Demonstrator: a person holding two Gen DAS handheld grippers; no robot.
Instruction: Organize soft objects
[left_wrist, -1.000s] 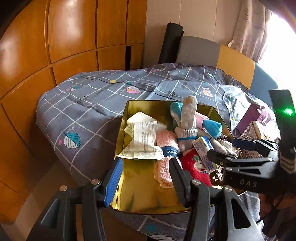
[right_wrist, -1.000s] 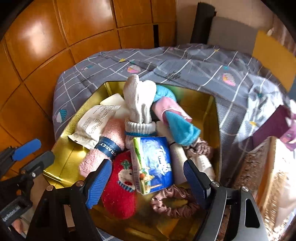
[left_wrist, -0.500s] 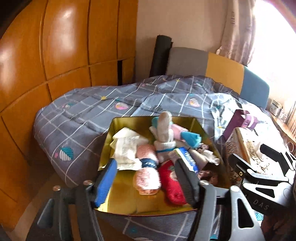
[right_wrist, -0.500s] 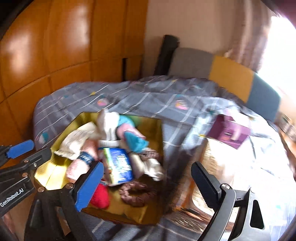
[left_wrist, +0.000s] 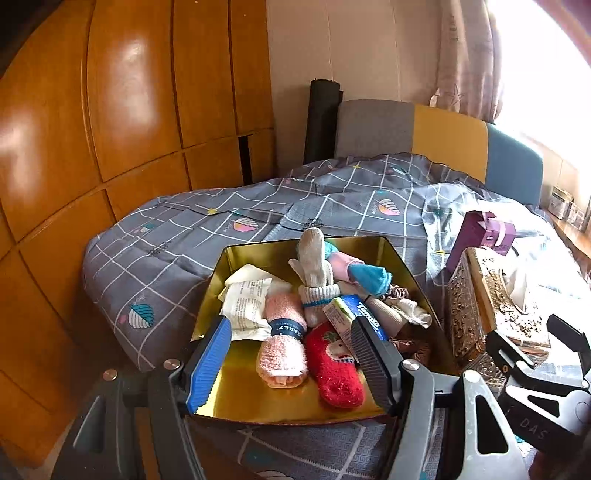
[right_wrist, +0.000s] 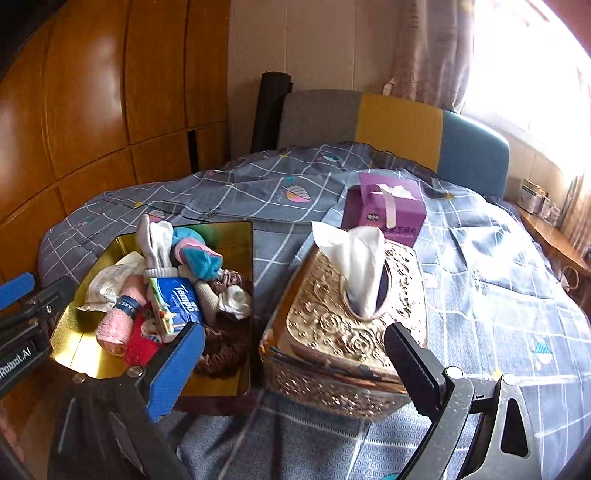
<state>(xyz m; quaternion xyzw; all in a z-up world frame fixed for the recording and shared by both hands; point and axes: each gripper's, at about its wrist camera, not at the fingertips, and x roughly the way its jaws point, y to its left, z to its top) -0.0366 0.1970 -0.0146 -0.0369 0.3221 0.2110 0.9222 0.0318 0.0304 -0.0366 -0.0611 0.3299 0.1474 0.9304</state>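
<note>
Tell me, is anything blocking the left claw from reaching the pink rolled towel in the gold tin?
Nothing visible does. The left gripper is open, and the pink towel lies uncovered in the tin, beside the red sock.

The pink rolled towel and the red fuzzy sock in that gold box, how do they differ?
The pink rolled towel is pale, rolled into a cylinder and bound by a dark printed band; the red fuzzy sock is bright, lies flat and unbanded, and carries a small cartoon figure. Both look fluffy and lie side by side on the floor of the gold box.
</note>
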